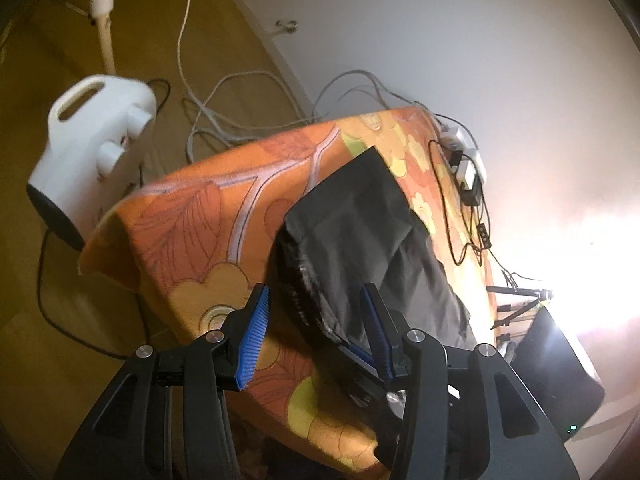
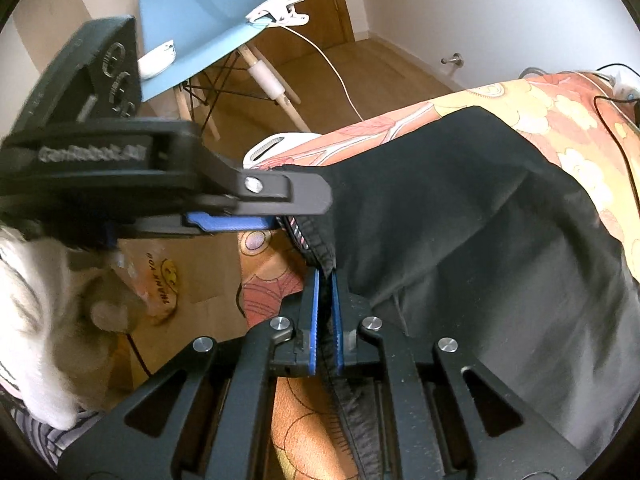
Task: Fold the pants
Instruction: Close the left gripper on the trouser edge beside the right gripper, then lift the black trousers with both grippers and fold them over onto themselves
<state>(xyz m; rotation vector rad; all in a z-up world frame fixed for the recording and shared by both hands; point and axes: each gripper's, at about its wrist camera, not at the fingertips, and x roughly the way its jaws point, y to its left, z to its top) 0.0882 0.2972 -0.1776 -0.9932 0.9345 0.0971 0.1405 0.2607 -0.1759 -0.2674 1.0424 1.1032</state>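
Black pants [image 1: 360, 216] lie spread on a table covered with an orange floral cloth [image 1: 192, 216]. In the left wrist view my left gripper [image 1: 315, 289] is open, and the pants' waistband [image 1: 294, 276] runs between its blue pads without being pinched. The right wrist view shows my right gripper [image 2: 325, 280] shut on the waistband edge of the pants [image 2: 460, 208], with dark cloth squeezed between its pads. My left gripper [image 2: 300, 210] comes in from the left there, its fingers on either side of the same waistband, a little farther along.
A white appliance [image 1: 92, 140] stands on the floor past the table's left corner, among loose cables [image 1: 240, 100]. A power strip [image 1: 468, 152] and wires lie along the table's far edge. A blue chair [image 2: 200, 20] with a clip lamp [image 2: 280, 16] stands beyond. A sleeve [image 2: 40, 320] shows at the left.
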